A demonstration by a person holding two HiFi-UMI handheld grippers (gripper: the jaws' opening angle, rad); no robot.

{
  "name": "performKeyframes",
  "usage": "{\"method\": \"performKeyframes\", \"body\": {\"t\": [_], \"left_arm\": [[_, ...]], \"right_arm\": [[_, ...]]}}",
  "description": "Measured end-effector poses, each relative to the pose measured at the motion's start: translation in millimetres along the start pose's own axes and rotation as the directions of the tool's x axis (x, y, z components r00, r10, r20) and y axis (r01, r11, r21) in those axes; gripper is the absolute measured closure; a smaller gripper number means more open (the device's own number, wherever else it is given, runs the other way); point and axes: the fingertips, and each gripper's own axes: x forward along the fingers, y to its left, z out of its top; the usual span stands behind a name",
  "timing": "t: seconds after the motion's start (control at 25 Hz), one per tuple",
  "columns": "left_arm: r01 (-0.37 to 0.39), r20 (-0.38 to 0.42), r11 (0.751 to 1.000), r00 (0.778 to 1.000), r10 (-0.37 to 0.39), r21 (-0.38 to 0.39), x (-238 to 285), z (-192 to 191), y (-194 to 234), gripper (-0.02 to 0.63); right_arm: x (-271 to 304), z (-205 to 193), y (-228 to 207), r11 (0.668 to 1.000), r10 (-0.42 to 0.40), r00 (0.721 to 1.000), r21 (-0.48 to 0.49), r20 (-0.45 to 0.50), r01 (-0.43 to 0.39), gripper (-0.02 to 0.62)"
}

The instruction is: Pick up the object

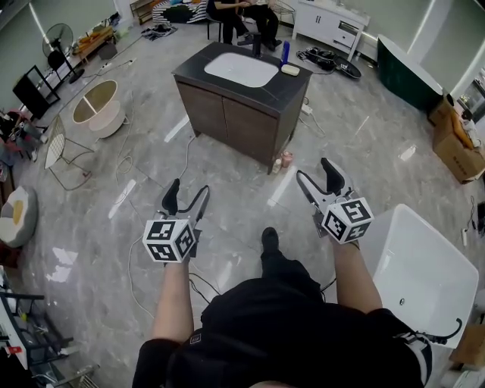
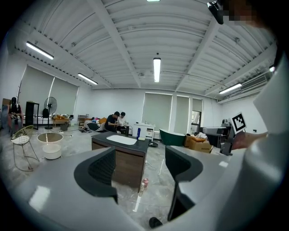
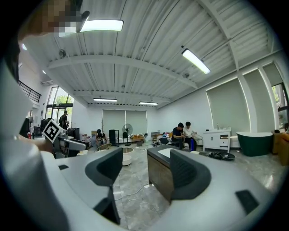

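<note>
A dark wood vanity cabinet point(image 1: 241, 114) with a white sink point(image 1: 241, 69) stands a few steps ahead. On its top are a blue bottle point(image 1: 285, 51), a pale soap-like block point(image 1: 290, 70) and a dark cup point(image 1: 257, 44). My left gripper point(image 1: 187, 197) is open and empty above the floor, short of the cabinet. My right gripper point(image 1: 315, 178) is also open and empty, near the cabinet's right front corner. The left gripper view shows the cabinet point(image 2: 128, 164) between the open jaws point(image 2: 141, 167). In the right gripper view, the jaws point(image 3: 145, 173) frame the cabinet's point(image 3: 159, 176) end.
A small can point(image 1: 286, 159) and cables lie on the floor by the cabinet. A white bathtub point(image 1: 424, 265) stands at my right, with a green tub point(image 1: 409, 68) and cardboard boxes point(image 1: 458, 148) beyond. A round basin point(image 1: 98, 106) and wire chair point(image 1: 64, 148) are left. People sit at the back point(image 1: 242, 19).
</note>
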Motion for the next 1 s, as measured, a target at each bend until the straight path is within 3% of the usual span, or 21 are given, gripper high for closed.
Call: {"method": "performKeyframes", "body": {"t": [0.28, 0.64, 0.76, 1.0], "left_arm": [[-0.026, -0.05, 1.0, 0.998, 0.025, -0.01, 62, 0, 34, 0.273], [-0.058, -0.113, 0.998, 0.992, 0.057, -0.006, 197, 26, 66, 0.275], [-0.056, -0.116, 0.998, 0.992, 0.054, -0.017, 245, 39, 70, 0.275], [-0.033, -0.105, 0.999, 0.994, 0.036, 0.033, 309, 64, 60, 0.275]], "right_arm": [[70, -21, -38, 0.999, 0.024, 0.999, 0.044, -0.036, -0.022, 0.302], [183, -31, -125, 0.994, 0.081, 0.994, 0.076, -0.079, -0.075, 0.302], [214, -29, -158, 0.993, 0.092, 0.993, 0.084, -0.079, -0.085, 0.302], [244, -25, -209, 0.993, 0.088, 0.993, 0.09, -0.074, -0.081, 0.302]]}}
